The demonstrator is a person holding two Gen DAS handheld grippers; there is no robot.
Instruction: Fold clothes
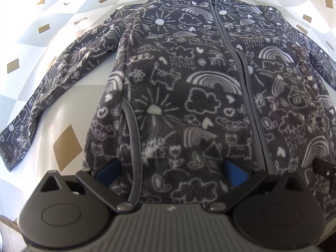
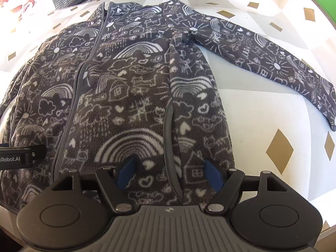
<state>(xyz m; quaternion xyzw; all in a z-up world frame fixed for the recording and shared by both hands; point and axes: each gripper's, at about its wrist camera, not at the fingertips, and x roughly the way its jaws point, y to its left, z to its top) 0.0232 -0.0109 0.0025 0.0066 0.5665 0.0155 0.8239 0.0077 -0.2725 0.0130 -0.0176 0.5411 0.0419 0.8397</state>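
Each claw (image 1: 171, 173) (image 2: 170, 173): black linkage arms with silver pivot screws, blue finger pads (image 1: 108, 171) (image 2: 126, 173), round black side housings, grey ribbed centre body.

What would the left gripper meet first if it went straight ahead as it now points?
The jacket: its hem already lies between the open left gripper fingers, so fleece comes first, near the pocket. Depth is unclear.

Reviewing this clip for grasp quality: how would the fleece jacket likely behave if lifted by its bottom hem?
The fleece jacket would probably drape and sag, since it lies flat and soft on the table. Its spread sleeve would likely trail behind. The fuzzy pile looks grippy, so slipping from the open left hand-held gripper seems unlikely.
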